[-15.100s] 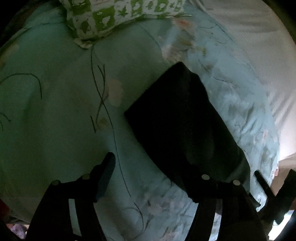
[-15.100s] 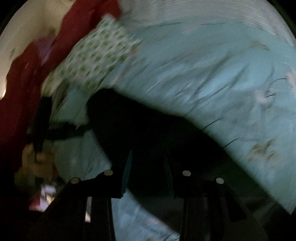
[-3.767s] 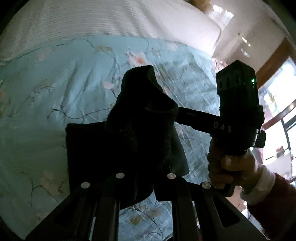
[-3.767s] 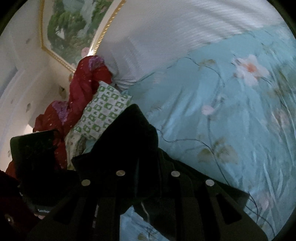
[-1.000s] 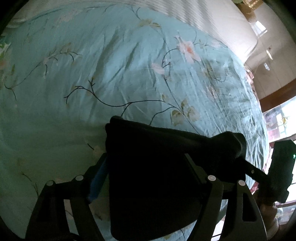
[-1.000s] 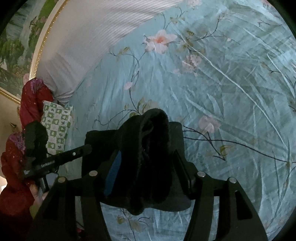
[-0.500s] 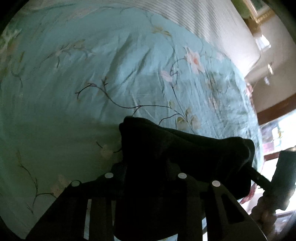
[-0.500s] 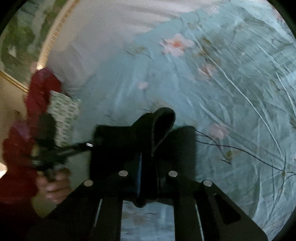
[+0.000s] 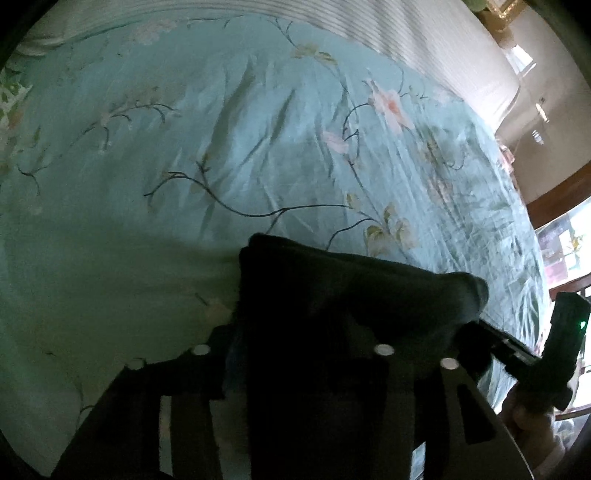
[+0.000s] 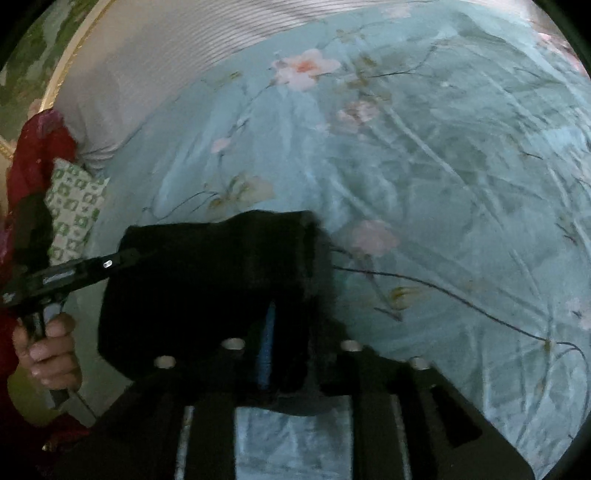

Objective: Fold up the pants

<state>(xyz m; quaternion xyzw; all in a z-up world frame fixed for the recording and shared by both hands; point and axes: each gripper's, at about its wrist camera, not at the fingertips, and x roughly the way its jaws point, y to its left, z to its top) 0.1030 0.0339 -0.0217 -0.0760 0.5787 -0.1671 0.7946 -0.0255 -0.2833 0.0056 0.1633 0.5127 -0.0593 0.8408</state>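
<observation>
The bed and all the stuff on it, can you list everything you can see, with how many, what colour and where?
Dark folded fabric pants: one, black, held up in front of both cameras over the bed.
Floral cotton bedspread: one, light teal with pink flowers, across the bed.
Ribbed cover: one, white, along the far edge of the bedspread.
Patterned pillow: one, green and white, at the bed's left side.
Red cloth: one, red, beside the pillow.
Gold-framed picture: one, green, on the wall.
Left gripper: one, black, shut on the pants.
Right gripper: one, black, shut on the pants.
</observation>
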